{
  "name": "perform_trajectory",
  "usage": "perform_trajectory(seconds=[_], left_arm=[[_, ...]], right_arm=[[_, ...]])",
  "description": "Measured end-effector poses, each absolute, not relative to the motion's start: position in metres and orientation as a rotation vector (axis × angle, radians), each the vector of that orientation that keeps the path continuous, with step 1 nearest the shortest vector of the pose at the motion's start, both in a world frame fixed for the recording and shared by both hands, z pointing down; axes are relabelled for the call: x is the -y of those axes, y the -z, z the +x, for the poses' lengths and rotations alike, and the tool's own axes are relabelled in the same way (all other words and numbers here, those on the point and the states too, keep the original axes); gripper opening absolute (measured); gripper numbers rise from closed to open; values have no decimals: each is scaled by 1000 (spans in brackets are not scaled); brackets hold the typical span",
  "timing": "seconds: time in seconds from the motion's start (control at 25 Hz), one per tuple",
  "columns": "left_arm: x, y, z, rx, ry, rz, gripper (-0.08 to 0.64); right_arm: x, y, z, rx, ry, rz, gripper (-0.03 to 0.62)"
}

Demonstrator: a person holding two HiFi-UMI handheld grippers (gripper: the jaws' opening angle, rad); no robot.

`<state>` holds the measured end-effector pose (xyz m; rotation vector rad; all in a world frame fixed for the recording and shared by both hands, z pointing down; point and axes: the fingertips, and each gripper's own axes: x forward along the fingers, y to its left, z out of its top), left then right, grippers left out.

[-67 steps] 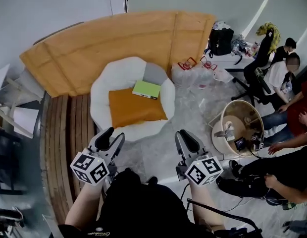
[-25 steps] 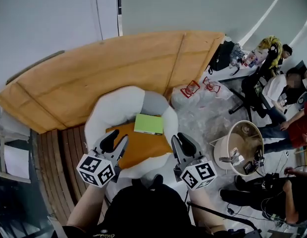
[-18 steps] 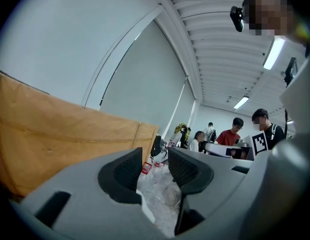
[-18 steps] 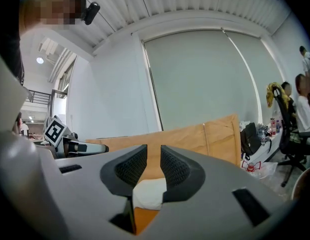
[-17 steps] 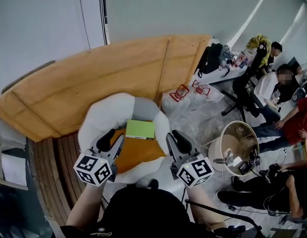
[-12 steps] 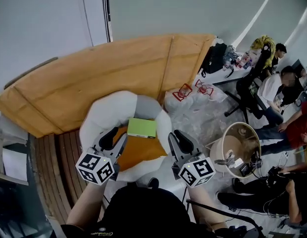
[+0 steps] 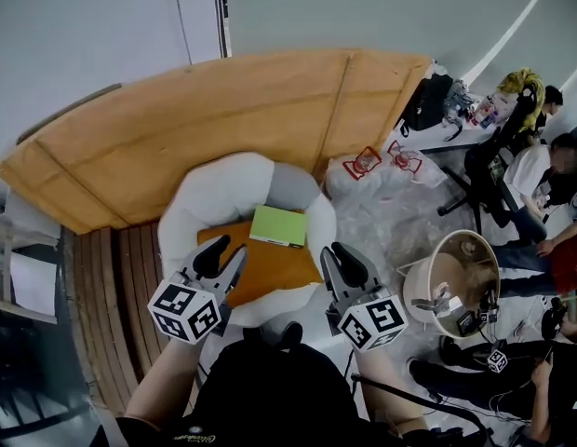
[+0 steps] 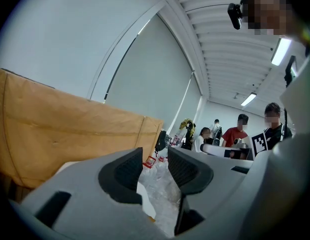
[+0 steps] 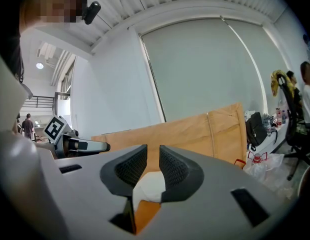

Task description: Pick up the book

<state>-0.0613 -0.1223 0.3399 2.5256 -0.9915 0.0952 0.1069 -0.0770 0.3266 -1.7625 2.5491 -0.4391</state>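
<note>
1. Left gripper (image 7: 225,251) and right gripper (image 7: 337,253) side by side, low in the head view, both aimed toward a round white chair (image 7: 207,186) and touching nothing. Green book (image 7: 278,225) flat on the far edge of the chair's orange cushion (image 7: 275,270), close to the backrest. Ahead of both grippers, roughly between them, apart from each. Curved brown panel (image 7: 223,110) behind the chair. Round tub (image 7: 465,250) and seated people (image 7: 526,170) off to the right.
2. Left gripper view: left gripper (image 8: 155,168) with jaws a little apart, a clear gap between the dark pads and nothing in it. Through that gap, only crinkled clear plastic (image 8: 162,194) on the floor. Brown panel (image 8: 55,129) at left and people (image 8: 240,131) in the distance. At right, the marker cube (image 8: 260,143) of the other gripper.
3. Right gripper view: right gripper (image 9: 153,165) with jaws drawn together, only a thin slit left, holding nothing. Below the pads, a patch of the white chair (image 9: 151,186) and the orange cushion (image 9: 145,211). Brown panel (image 9: 195,129) beyond. At left, the left gripper's marker cube (image 9: 55,128).
</note>
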Motion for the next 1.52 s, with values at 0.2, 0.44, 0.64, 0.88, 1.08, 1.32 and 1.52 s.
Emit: perform_trajectory(seconds=[0.2,0.44,0.64,0.88,1.08,1.32,1.52], left_arm=[[128,-354,-58,989,-120,2508,160],[138,-373,-51,967,-165,2483,160],[144,-388,-48,956,-187,2468,158],[149,-410,-46,949,-222,2452,153],[153,-428,-46,963,-230,2438,153],[161,-462,-47,973,-253,2418,153],[171,-495,-43,980,-272,2407,153]], right_arm=[[87,-341,101,-2565,482,-1750,67],[98,-364,104,-2568,552,-1770,67],[104,-381,103,-2577,592,-1773,67],[111,-400,101,-2584,626,-1777,67],[118,-416,96,-2598,630,-1739,67],[129,-453,94,-2625,657,-1734,67],[140,-491,98,-2643,689,-1742,67]])
